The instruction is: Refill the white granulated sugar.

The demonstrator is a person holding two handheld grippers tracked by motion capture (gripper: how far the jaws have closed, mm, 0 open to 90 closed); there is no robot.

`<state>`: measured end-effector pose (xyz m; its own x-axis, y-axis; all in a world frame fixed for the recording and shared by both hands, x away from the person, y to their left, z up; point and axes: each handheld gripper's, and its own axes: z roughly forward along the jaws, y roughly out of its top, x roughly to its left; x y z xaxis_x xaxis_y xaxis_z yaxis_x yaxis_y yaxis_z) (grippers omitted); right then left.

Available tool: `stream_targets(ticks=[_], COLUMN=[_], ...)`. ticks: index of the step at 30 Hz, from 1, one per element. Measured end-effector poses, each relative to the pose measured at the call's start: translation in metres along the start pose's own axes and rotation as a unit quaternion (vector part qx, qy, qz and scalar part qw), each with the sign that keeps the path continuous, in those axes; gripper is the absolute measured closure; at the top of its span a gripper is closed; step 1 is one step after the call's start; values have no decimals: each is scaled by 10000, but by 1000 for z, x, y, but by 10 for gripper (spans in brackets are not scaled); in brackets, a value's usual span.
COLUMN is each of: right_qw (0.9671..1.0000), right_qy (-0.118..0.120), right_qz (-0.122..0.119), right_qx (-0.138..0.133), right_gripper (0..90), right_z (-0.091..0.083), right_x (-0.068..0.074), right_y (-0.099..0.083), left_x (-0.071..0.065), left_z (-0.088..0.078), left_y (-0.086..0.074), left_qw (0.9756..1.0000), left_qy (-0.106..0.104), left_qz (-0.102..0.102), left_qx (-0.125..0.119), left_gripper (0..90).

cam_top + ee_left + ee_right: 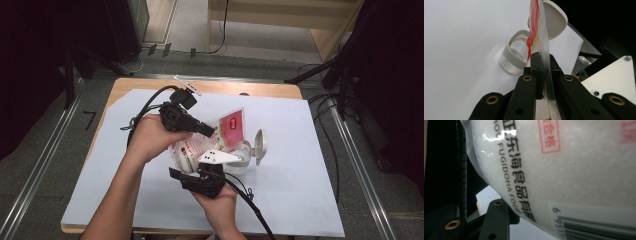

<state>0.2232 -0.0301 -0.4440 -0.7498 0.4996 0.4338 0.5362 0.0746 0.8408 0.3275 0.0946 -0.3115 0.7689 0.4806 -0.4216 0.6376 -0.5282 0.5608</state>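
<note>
A clear plastic bag of white granules (231,128) with a red label is held up over the table between both grippers. My left gripper (206,130) is shut on the bag's thin upper edge (537,30); in the left gripper view the film is pinched between its jaws (543,63). My right gripper (192,167) grips the bag's full lower part from below. In the right gripper view the printed bag (574,170) presses against the ridged finger (462,170), and the other jaw is hidden behind it. Under the bag stands a clear jar (245,161) with its white flip lid (260,145) open.
A white sheet (300,150) covers most of the wooden table (150,86). A small white strip (187,85) lies at the table's far edge. Cables trail from both grippers. The jar (512,58) and lid (554,20) sit just beyond the left gripper's jaws.
</note>
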Motion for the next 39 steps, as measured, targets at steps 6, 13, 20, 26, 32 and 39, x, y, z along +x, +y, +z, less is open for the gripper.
stream_targets(ticks=[6,13,20,26,32,39], right_qw=[9997,9995,9997,10000,9996,9999], right_qy=[-130,-107,156,83,-56,23], right_qz=[-181,-177,212,54,-248,-89], right_qx=[115,229,-28,7,84,44], right_gripper=[604,620,629,607,612,614], right_z=[-1,3,0,-1,-1,-3], right_x=[0,-3,-4,1,7,7], right_y=[1,0,4,4,4,6], left_x=[1,4,-2,-7,-8,-9], left_z=[0,5,3,3,1,2], left_y=[-3,-6,-1,1,1,10], left_qw=[9999,9999,9993,9995,9996,9996], left_qy=[-36,-5,-82,191,197,229], left_qz=[56,-81,34,137,50,139], left_qx=[-135,-134,-373,-207,-175,83], left_gripper=[888,879,832,890,900,900])
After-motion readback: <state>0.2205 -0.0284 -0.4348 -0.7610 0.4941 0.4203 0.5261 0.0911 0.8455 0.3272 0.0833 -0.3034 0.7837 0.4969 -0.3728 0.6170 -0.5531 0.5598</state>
